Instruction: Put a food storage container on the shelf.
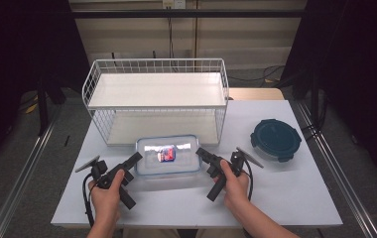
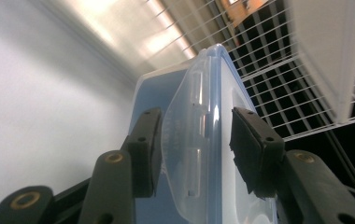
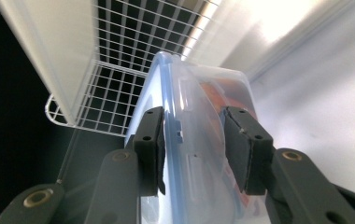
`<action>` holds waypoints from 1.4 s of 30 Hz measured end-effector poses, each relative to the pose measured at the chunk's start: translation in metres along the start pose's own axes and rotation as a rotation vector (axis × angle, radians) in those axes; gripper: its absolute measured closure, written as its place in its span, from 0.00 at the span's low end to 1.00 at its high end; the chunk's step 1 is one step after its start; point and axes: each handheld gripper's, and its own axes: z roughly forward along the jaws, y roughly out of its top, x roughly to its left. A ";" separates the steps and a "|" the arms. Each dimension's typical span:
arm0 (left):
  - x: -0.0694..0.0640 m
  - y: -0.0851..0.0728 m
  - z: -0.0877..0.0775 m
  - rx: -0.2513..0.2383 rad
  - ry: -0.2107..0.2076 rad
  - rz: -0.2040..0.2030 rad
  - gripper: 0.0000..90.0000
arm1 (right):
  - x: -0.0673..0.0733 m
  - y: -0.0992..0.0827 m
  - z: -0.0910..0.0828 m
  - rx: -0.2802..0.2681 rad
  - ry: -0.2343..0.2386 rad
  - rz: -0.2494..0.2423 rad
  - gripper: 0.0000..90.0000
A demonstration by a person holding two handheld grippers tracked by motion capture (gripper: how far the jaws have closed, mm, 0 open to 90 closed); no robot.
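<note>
White wire rack (image 1: 157, 94) stands at 12 o'clock of the clear container (image 1: 167, 155); a dark round lid (image 1: 276, 139) lies at 3 o'clock. Left hand-held gripper (image 1: 136, 158) and right hand-held gripper (image 1: 201, 153) each straddle a container end flap, pads close, grip uncertain.

A white wire rack (image 1: 157, 99) (2 shelves) stands behind; a dark round lidded container (image 1: 275, 140) sits right.

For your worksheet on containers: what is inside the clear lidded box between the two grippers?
Through the lid of the box a small red, blue and white packet shows, lying near the middle. Glare on the lid hides part of the inside, so anything else there cannot be told.
</note>
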 end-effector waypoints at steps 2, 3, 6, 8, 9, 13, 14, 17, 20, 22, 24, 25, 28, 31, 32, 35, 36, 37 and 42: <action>-0.005 0.002 -0.004 -0.022 -0.020 0.019 0.61 | 0.007 -0.001 -0.001 -0.023 0.023 -0.017 0.66; -0.008 0.003 -0.005 -0.033 -0.026 0.016 0.61 | 0.010 -0.002 -0.002 -0.036 0.041 -0.023 0.66; -0.016 0.005 -0.010 -0.054 -0.049 0.042 0.61 | 0.018 -0.004 -0.005 -0.056 0.073 -0.041 0.66; -0.021 0.007 -0.013 -0.073 -0.073 0.047 0.62 | 0.024 -0.004 -0.008 -0.063 0.090 -0.043 0.66; -0.023 0.008 -0.015 -0.068 -0.075 0.063 0.62 | 0.027 -0.004 -0.009 -0.077 0.108 -0.059 0.66; -0.033 0.009 -0.018 -0.100 -0.124 0.054 0.62 | 0.038 -0.001 -0.012 -0.120 0.149 -0.094 0.66; -0.035 0.010 -0.019 -0.109 -0.138 0.069 0.63 | 0.040 0.000 -0.013 -0.124 0.157 -0.102 0.66; -0.043 0.013 -0.022 -0.155 -0.183 0.061 0.63 | 0.046 0.000 -0.014 -0.152 0.201 -0.115 0.67; -0.050 0.016 -0.025 -0.179 -0.212 0.072 0.64 | 0.052 0.001 -0.015 -0.169 0.233 -0.129 0.67; -0.054 0.018 -0.027 -0.183 -0.226 0.079 0.65 | 0.056 0.002 -0.015 -0.187 0.249 -0.128 0.67; -0.057 0.019 -0.028 -0.183 -0.229 0.085 0.65 | 0.059 0.003 -0.016 -0.185 0.260 -0.127 0.67; -0.058 0.020 -0.029 -0.185 -0.231 0.101 0.65 | 0.060 0.003 -0.016 -0.196 0.263 -0.127 0.67; -0.063 0.022 -0.031 -0.199 -0.246 0.095 0.65 | 0.066 0.003 -0.017 -0.195 0.274 -0.134 0.67; -0.070 0.024 -0.035 -0.210 -0.262 0.110 0.65 | 0.073 0.005 -0.019 -0.202 0.291 -0.145 0.67; -0.072 0.024 -0.035 -0.224 -0.275 0.103 0.65 | 0.075 0.006 -0.019 -0.207 0.297 -0.149 0.67; -0.079 0.027 -0.037 -0.252 -0.296 0.109 0.65 | 0.083 0.007 -0.019 -0.219 0.323 -0.151 0.67; -0.080 0.029 -0.038 -0.260 -0.305 0.120 0.65 | 0.085 0.008 -0.018 -0.223 0.328 -0.160 0.67; -0.081 0.031 -0.039 -0.261 -0.307 0.141 0.66 | 0.088 0.008 -0.018 -0.221 0.334 -0.151 0.67; -0.090 0.036 -0.041 -0.272 -0.331 0.144 0.66 | 0.097 0.011 -0.017 -0.241 0.359 -0.162 0.67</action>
